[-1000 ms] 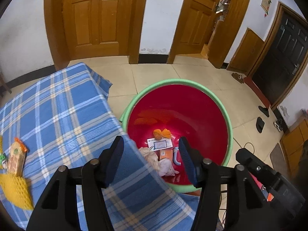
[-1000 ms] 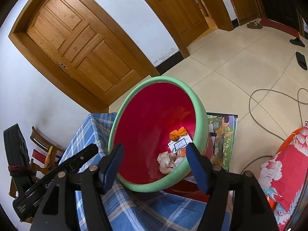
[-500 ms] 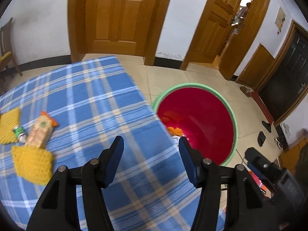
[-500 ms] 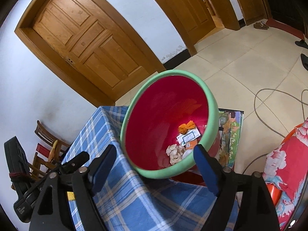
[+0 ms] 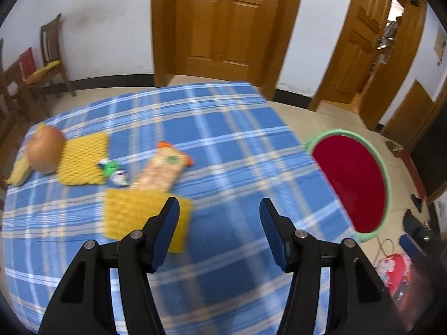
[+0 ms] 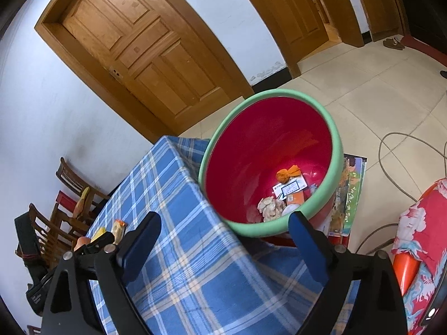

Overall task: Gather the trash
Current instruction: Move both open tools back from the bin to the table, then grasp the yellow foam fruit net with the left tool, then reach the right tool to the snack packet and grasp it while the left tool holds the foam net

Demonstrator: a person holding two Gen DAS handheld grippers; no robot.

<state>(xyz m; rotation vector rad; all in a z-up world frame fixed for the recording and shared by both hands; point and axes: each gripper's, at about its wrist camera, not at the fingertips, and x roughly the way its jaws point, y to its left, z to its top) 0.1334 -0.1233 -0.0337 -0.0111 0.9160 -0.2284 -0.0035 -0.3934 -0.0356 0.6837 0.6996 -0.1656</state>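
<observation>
A red bin with a green rim (image 6: 336,150) stands on the floor beside the table; it also shows in the left wrist view (image 5: 387,184). It holds crumpled paper (image 6: 269,206), an orange wrapper (image 6: 287,173) and a card (image 6: 290,188). On the blue plaid tablecloth (image 5: 223,145) lie an orange-ended snack packet (image 5: 162,167) and a small green wrapper (image 5: 111,167). My left gripper (image 5: 218,223) is open and empty above the cloth, right of the packet. My right gripper (image 6: 223,240) is open and empty at the bin's near rim.
Yellow knitted mats (image 5: 83,159) (image 5: 131,215) and an onion-like round fruit (image 5: 46,149) lie on the table's left. Wooden chairs (image 5: 50,55) stand by the wall. Cables (image 6: 396,167), a red flowered bag (image 6: 421,237) and picture books (image 6: 349,192) lie on the floor by the bin.
My left gripper has swung left from over the bin to over the table, bringing the packet, mats and fruit into view. My right gripper has opened wider and drawn back slightly.
</observation>
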